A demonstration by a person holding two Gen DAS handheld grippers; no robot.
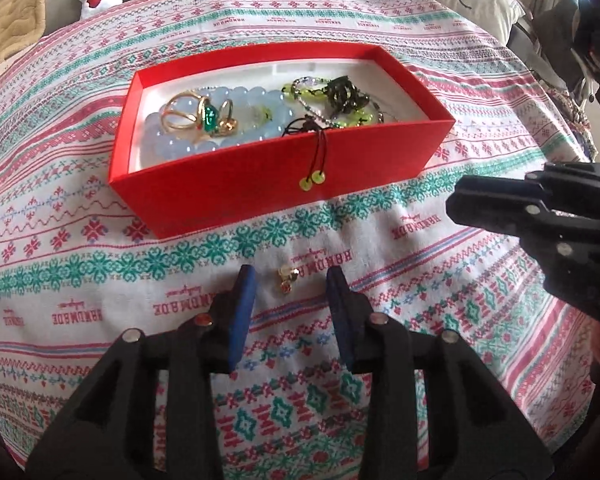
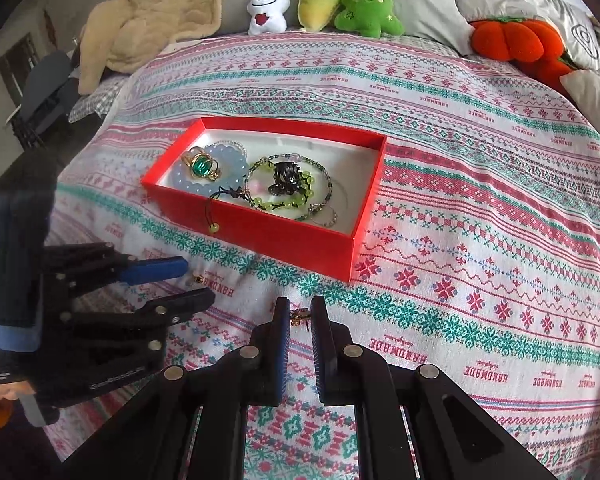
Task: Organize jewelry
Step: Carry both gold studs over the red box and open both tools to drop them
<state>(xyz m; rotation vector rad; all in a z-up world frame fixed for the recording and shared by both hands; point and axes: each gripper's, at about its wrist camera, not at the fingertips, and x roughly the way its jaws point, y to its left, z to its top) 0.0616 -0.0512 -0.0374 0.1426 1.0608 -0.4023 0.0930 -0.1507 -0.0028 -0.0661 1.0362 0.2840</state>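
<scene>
A red box [image 1: 260, 196] [image 2: 284, 240] on the patterned bedspread holds a pale blue bead bracelet [image 1: 180, 140], gold rings with a green stone [image 1: 204, 116] [image 2: 202, 166], green bead bracelets [image 2: 288, 200] and a dark ornament [image 1: 342, 94]. A small gold earring [image 1: 287, 278] lies on the cloth between the open fingers of my left gripper [image 1: 290, 280] [image 2: 192, 280]. My right gripper [image 2: 300, 314] is nearly shut around a small gold and dark piece [image 2: 300, 316], fingers touching it. It shows at the right in the left wrist view [image 1: 460, 200].
A cord with two green discs [image 1: 314, 178] hangs over the box's front wall. Plush toys [image 2: 324, 4], an orange pumpkin cushion [image 2: 516, 40], pillows and a beige blanket [image 2: 152, 16] lie along the far side of the bed.
</scene>
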